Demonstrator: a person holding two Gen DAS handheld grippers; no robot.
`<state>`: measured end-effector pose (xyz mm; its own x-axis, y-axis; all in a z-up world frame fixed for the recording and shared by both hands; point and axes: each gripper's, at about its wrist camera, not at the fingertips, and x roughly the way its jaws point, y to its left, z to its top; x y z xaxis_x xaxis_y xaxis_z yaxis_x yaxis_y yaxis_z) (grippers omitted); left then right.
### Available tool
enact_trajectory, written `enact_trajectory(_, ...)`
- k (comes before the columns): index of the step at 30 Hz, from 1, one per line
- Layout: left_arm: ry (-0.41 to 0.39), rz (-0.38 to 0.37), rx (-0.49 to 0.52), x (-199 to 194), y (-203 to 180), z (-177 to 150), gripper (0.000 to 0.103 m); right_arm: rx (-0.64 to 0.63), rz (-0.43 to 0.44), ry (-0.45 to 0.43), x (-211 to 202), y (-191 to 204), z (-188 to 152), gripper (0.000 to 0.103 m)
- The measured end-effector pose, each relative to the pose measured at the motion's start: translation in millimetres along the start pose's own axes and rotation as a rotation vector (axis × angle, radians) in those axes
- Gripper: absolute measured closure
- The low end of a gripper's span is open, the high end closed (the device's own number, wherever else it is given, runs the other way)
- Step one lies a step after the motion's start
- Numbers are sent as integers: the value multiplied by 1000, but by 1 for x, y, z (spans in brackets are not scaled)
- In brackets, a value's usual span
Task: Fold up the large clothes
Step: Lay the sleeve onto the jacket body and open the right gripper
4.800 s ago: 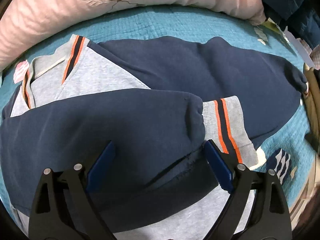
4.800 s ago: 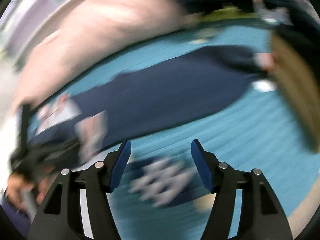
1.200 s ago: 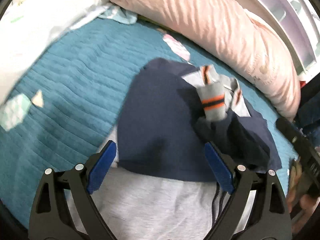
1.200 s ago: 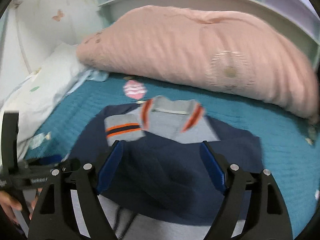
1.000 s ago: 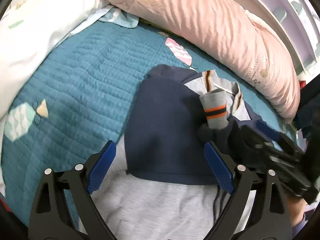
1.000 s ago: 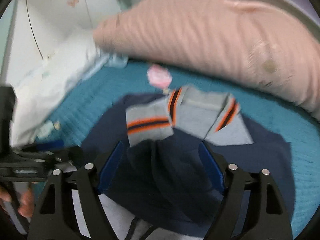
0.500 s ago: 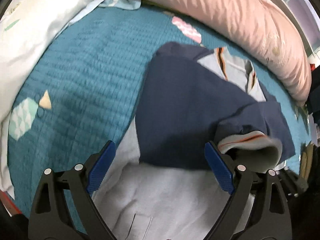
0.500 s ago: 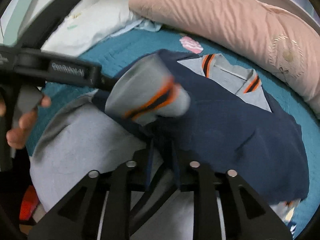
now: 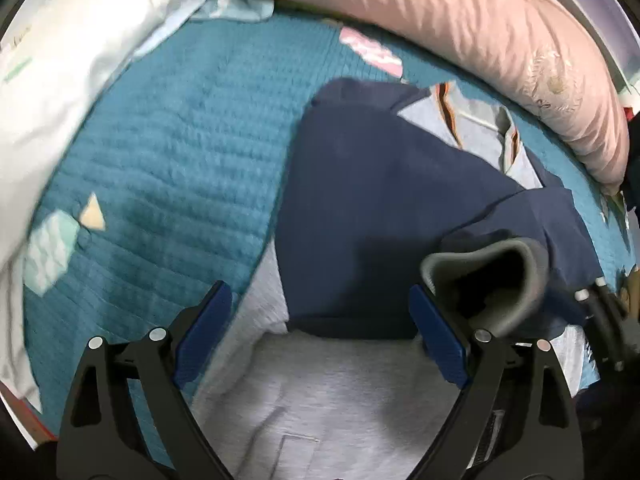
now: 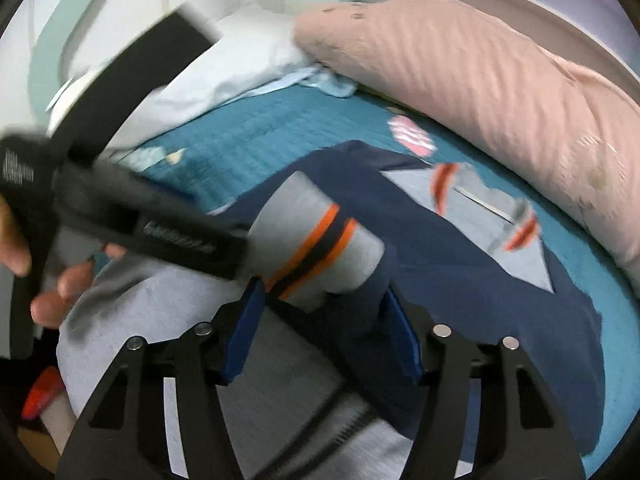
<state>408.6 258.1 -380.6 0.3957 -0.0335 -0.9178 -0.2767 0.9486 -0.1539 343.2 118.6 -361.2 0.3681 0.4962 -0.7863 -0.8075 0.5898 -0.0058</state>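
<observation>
A navy and grey sweatshirt [image 9: 360, 208] lies on the teal quilt, its striped collar [image 9: 472, 124] toward the pink pillow. My left gripper [image 9: 318, 336] is open and empty over the grey hem. A sleeve end with a grey cuff [image 9: 488, 276] stands raised at its right. In the right wrist view my right gripper [image 10: 322, 320] has its jaws partly apart around the navy sleeve [image 10: 352, 300], just behind the orange-striped grey cuff [image 10: 316, 236]. The left gripper [image 10: 132, 216] shows blurred at left in that view.
A long pink pillow [image 9: 440, 16] runs along the far edge by the headboard. A white pillow [image 9: 64, 60] lies at the left. The teal quilt [image 9: 168, 152] spreads to the left of the sweatshirt. A person's fingers [image 10: 60, 292] hold the left gripper handle.
My right gripper closed on the sleeve near the cuff, pulled it toward the hem, and its jaws have now spread partly apart. The left gripper stayed open over the hem.
</observation>
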Motion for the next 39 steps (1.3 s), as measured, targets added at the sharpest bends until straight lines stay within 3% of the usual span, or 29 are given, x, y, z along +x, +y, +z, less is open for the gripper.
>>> enact_trajectory(1, 6, 5, 5, -1, 1, 1, 13, -18, -23, 27, 10, 3, 0, 68)
enact_trajectory(4, -7, -40, -22, -9, 13, 7, 13, 8, -20, 42, 19, -4, -2, 87)
enact_trajectory(6, -26, -106, -92, -18, 25, 12, 13, 44, -59, -6, 9, -9, 1, 89)
enact_trajectory(8, -40, -235, -199, -28, 41, 16, 13, 51, -107, -75, -5, -9, 7, 89)
enact_trajectory(9, -72, -228, -231, -34, 44, 17, 13, 73, -156, -133, -15, -11, 13, 89)
enact_trajectory(12, -163, -210, -199, -49, 37, 25, 13, 181, -284, -297, -39, -22, 23, 89)
enact_trajectory(13, -178, -206, -186, -52, 34, 28, 13, 201, -290, -331, -44, -23, 24, 88)
enact_trajectory(14, -214, -205, -175, -57, 30, 30, 12, 194, -237, -325, -38, -22, 26, 88)
enact_trajectory(17, -230, -215, -165, -57, 22, 39, 12, 183, -92, -56, 25, -15, 17, 84)
enact_trajectory(18, -225, -217, -170, -53, 19, 43, 12, 190, -71, -14, 33, -13, 12, 80)
enact_trajectory(20, -208, -222, -153, -48, 11, 48, 12, 251, -69, -39, 21, -19, -1, 74)
enact_trajectory(22, -165, -228, -132, -37, -5, 51, 12, 284, -131, -84, -8, -28, -9, 51)
enact_trajectory(24, -159, -278, -126, -32, -20, 50, 12, 289, -200, -134, -43, -41, -21, 41)
enact_trajectory(25, -152, -293, -120, -30, -35, 48, 12, 297, -230, -133, -55, -50, -27, 41)
enact_trajectory(28, -154, -429, -96, -36, -73, 35, 13, 335, -297, -126, -83, -75, -49, 41)
enact_trajectory(31, -162, -376, 22, -27, -106, 28, 12, 376, -352, -100, -93, -102, -69, 41)
enact_trajectory(33, -166, -256, 93, -5, -111, 25, 13, 405, -366, -82, -97, -119, -79, 41)
enact_trajectory(34, -155, -209, 83, 5, -102, 26, 13, 416, -381, -85, -98, -122, -81, 41)
enact_trajectory(36, -74, -186, -6, 30, -65, 32, 13, 436, -398, -83, -97, -137, -84, 41)
enact_trajectory(37, -43, -170, -11, 41, -51, 33, 15, 454, -423, -86, -97, -146, -88, 41)
enact_trajectory(39, -54, -165, 35, 44, -48, 36, 16, 494, -408, -98, -98, -162, -90, 41)
